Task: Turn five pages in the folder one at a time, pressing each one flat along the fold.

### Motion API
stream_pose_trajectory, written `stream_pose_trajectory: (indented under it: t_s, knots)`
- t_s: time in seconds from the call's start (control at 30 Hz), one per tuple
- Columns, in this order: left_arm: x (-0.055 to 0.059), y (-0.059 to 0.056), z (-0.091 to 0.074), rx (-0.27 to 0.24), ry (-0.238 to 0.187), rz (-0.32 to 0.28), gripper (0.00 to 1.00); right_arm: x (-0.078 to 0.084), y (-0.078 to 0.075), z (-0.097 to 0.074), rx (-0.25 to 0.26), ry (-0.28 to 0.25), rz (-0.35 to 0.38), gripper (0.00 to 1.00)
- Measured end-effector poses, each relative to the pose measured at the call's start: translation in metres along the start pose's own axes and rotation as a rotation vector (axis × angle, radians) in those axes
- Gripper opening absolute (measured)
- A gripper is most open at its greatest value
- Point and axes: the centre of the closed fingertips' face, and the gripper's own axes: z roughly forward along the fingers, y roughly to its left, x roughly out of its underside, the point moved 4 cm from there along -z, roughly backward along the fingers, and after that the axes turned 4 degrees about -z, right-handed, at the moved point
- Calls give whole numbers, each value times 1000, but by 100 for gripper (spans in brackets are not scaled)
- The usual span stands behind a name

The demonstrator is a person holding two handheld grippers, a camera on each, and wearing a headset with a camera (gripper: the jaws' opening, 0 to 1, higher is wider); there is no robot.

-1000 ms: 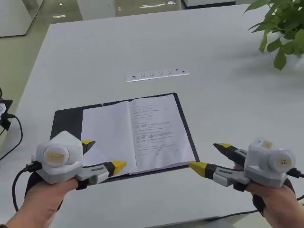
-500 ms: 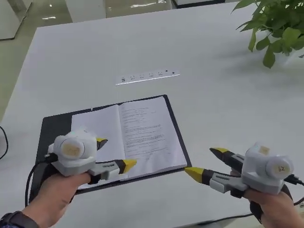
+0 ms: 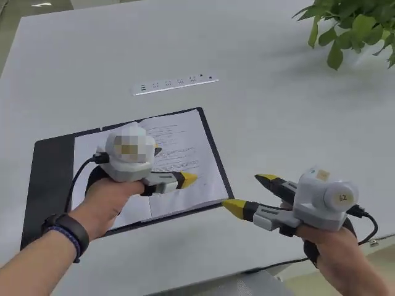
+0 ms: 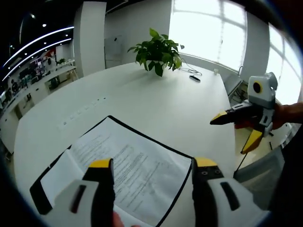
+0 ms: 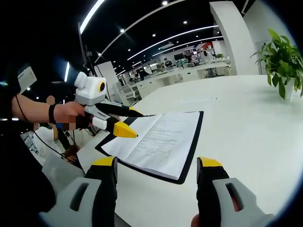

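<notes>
The folder [image 3: 46, 185] lies open on the white table [image 3: 278, 111], with a socket strip [image 3: 176, 85] at its 12 o'clock and a plant [image 3: 352, 28] at 2 o'clock. The left gripper [image 3: 173, 164] is over the right-hand page, its claw wide and empty. The right gripper [image 3: 248, 192] is at the folder's 4 o'clock, just off its corner, its claw also wide and empty.

1. "62": number on the round sticker [image 3: 341, 198] at the back end of the right gripper [image 3: 243, 191].
2. Printed lines of text on the right-hand page [image 3: 182, 154] of the open folder [image 3: 46, 179]: too small to read in all three views.
</notes>
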Motion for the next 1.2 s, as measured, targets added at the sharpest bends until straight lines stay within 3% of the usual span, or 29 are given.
stream_pose_trajectory:
  t_s: [0.23, 0.47, 0.7, 0.87, 1.0, 1.2]
  knots:
    - [-1, -20, 32, 28, 16, 0, 66, 6, 0, -1, -6, 17, 11, 66]
    - [11, -30, 53, 11, 52, 23, 66, 9, 2, -2, -24, 38, 8, 66]
    - [32, -37, 74, 15, 121, 68, 67, 4, 6, -5, -37, 32, 16, 65]
    - [40, -35, 83, 3, 146, 75, 67, 4, 4, -7, -33, 29, 23, 65]
    - [52, -27, 85, -32, 203, 127, 67, 5, 4, -7, -34, 33, 28, 65]
    - [60, -24, 87, -27, 191, 101, 67, 7, 5, -5, -37, 44, 33, 64]
